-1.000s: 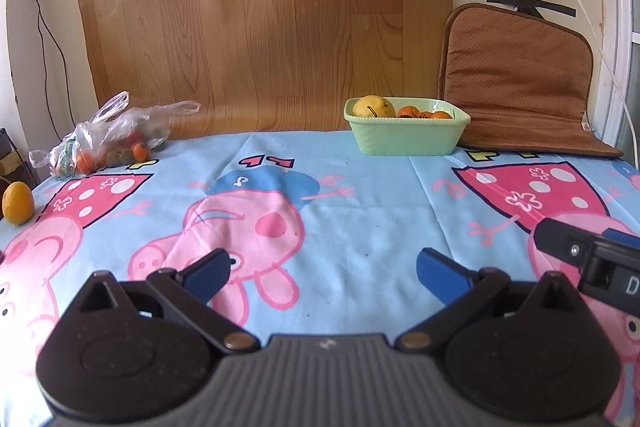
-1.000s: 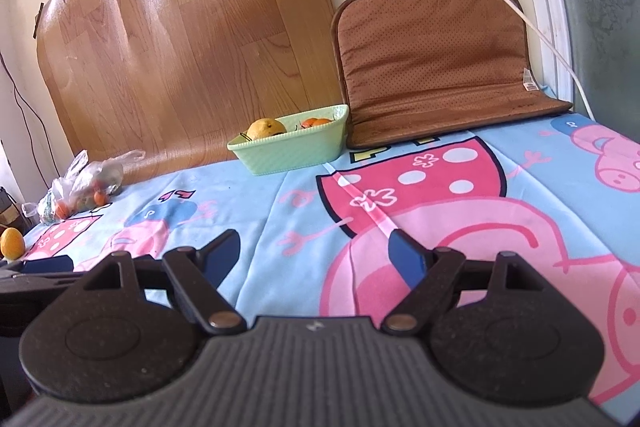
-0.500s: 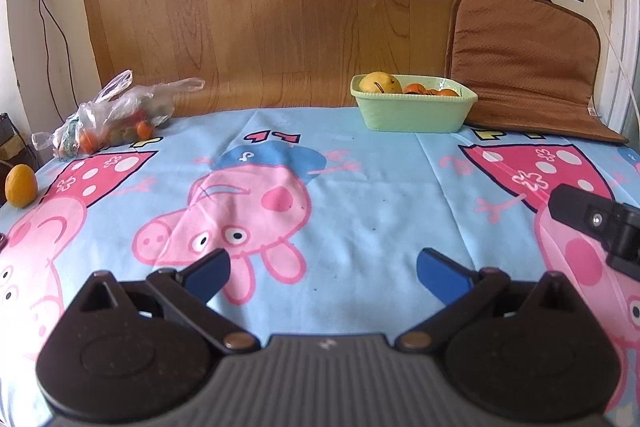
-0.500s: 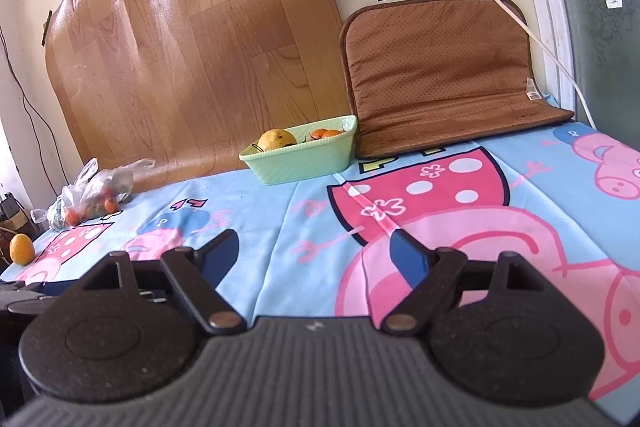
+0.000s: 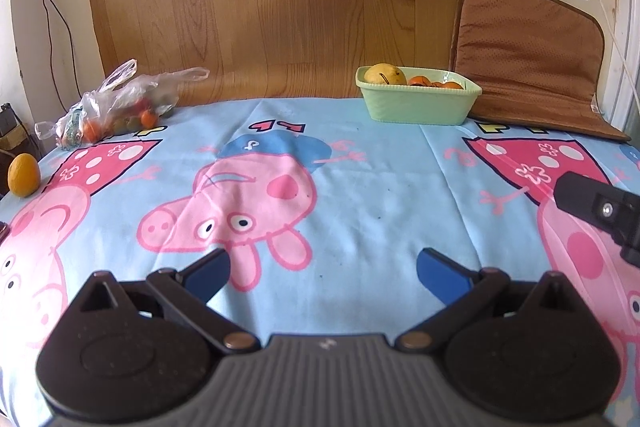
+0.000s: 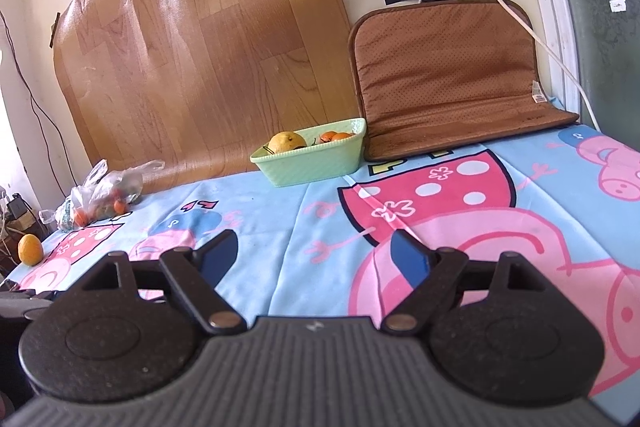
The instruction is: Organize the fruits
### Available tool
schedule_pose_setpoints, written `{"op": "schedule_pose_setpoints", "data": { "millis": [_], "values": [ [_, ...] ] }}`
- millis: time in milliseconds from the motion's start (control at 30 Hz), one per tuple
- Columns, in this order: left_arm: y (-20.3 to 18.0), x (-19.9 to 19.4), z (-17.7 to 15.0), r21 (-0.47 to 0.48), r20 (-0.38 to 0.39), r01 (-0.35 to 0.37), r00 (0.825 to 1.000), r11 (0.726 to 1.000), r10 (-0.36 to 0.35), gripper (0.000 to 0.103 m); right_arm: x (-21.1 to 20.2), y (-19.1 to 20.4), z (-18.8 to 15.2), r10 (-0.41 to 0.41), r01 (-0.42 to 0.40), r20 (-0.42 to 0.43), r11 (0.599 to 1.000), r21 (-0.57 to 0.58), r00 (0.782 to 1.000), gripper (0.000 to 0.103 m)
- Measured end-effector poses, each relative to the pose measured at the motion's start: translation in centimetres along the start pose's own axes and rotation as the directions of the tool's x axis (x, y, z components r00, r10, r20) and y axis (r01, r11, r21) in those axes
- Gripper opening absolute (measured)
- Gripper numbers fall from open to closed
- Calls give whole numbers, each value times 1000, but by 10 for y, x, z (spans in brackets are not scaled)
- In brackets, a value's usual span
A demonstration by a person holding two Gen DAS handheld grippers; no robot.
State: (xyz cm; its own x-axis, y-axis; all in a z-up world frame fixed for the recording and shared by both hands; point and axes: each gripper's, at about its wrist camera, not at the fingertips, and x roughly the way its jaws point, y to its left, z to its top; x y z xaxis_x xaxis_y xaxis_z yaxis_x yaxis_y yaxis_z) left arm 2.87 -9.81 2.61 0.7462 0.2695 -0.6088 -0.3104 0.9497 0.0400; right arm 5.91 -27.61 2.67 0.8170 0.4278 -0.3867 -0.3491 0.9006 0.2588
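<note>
Green basket (image 5: pixel 418 105) now sits lower in view; beside it, bag (image 5: pixel 116 107) contents indistinct. Left gripper (image 5: pixel 323 273) and right gripper (image 6: pixel 314 255): jaws apart, empty.

Tabletop covering: a printed cloth (image 5: pixel 360 195), matt, lightly creased, with cartoon figures in pink and blue. Rear panel: a sheet of wood-grain flooring (image 6: pixel 192 59), glossy, catching highlights, held to the wall with black tape. Green basket (image 5: pixel 416 103): smooth moulded plastic; its outer wall looks finely ribbed in the right wrist view. Brown cushion (image 6: pixel 448 75): perforated, leather-like, with a soft sheen. Bag (image 5: pixel 116 107): thin, clear, crinkled plastic film. Loose yellow fruit (image 5: pixel 23 174): dull, finely pitted skin. Left gripper (image 5: pixel 324 273) and right gripper (image 6: pixel 314 253): matt black speckled plastic bodies, ribbed grey housing, smooth blue pads, brass-coloured metal pivots.
</note>
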Motion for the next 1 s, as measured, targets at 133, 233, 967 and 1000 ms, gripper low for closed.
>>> {"op": "schedule_pose_setpoints", "data": {
  "millis": [133, 233, 967, 1000],
  "values": [
    [0, -1, -1, 2, -1, -1, 1000, 1000, 1, 103, -1, 0, 0, 4, -4, 2, 1000, 3, 1000, 86],
    [-1, -1, -2, 8, -3, -4, 1000, 1000, 4, 103, -2, 1, -1, 4, -4, 0, 1000, 6, 1000, 86],
    [2, 2, -6, 21, -15, -39, 999, 999, 39, 103, 1, 0, -4, 14, -14, -23, 1000, 13, 1000, 87],
    [2, 2, -6, 20, -14, -39, 999, 999, 39, 103, 1, 0, -4, 15, -15, -24, 1000, 14, 1000, 87]
  ]
}}
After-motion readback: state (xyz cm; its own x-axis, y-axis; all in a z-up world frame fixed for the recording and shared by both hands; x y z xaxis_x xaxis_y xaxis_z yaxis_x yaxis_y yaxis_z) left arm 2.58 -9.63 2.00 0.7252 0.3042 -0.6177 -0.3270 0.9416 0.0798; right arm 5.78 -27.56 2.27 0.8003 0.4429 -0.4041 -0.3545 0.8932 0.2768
